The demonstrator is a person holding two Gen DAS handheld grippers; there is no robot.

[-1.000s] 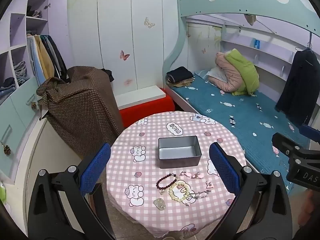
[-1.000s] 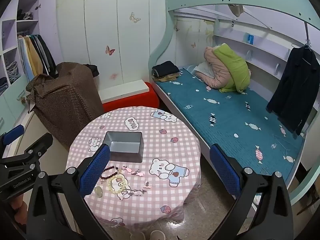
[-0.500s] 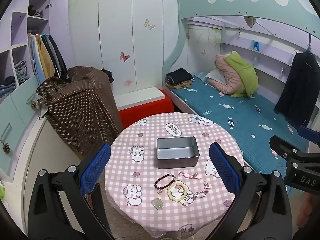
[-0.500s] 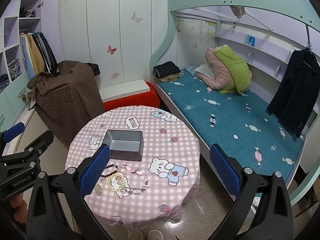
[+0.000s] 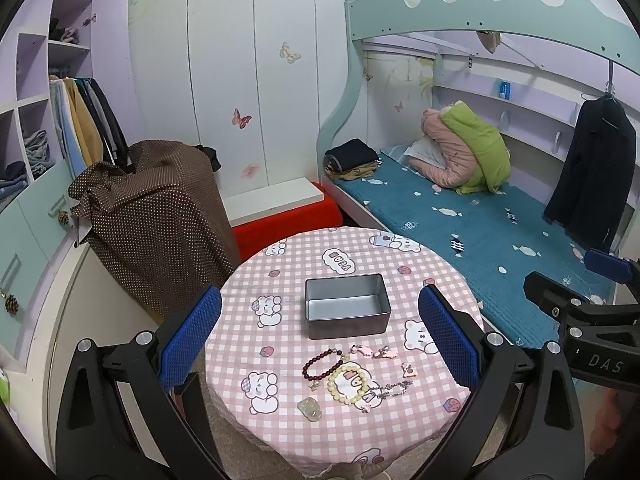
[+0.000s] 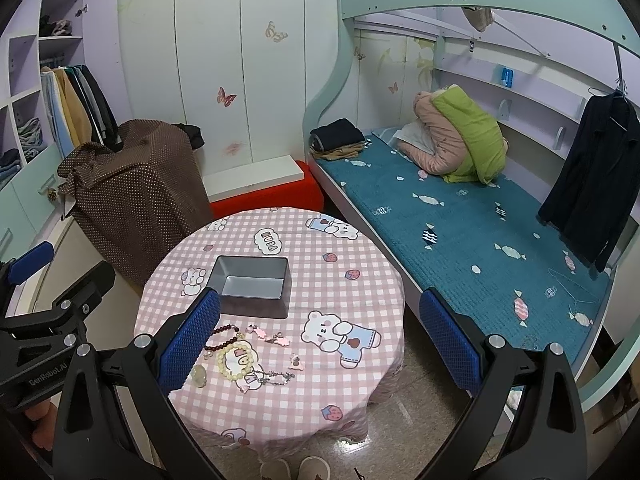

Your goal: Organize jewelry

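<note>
An empty grey metal tin [image 5: 346, 312] [image 6: 253, 286] stands mid-table on a round table with a pink checked cloth [image 5: 280, 264] [image 6: 352, 296]. In front of it lie a dark red bead bracelet [image 5: 320, 364] [image 6: 221, 337], a cream bead bracelet [image 5: 347, 378] [image 6: 235, 361], pink clips [image 5: 374, 351] [image 6: 267, 334], a silver chain [image 5: 390, 391] [image 6: 276, 377] and a pale stone pendant [image 5: 310, 408] [image 6: 199, 375]. My left gripper [image 5: 320, 344] and right gripper [image 6: 320, 340] are open, empty, held high above the table.
A bed with a teal cover [image 5: 480, 224] runs along the right of the table. A brown dotted covered box [image 5: 152, 216] and a red bench [image 5: 284, 220] stand behind it. A wardrobe with shelves [image 5: 36, 140] lines the left wall.
Both grippers have drifted back and up a little, so the table looks slightly smaller and lower. Nothing on the table has moved.
</note>
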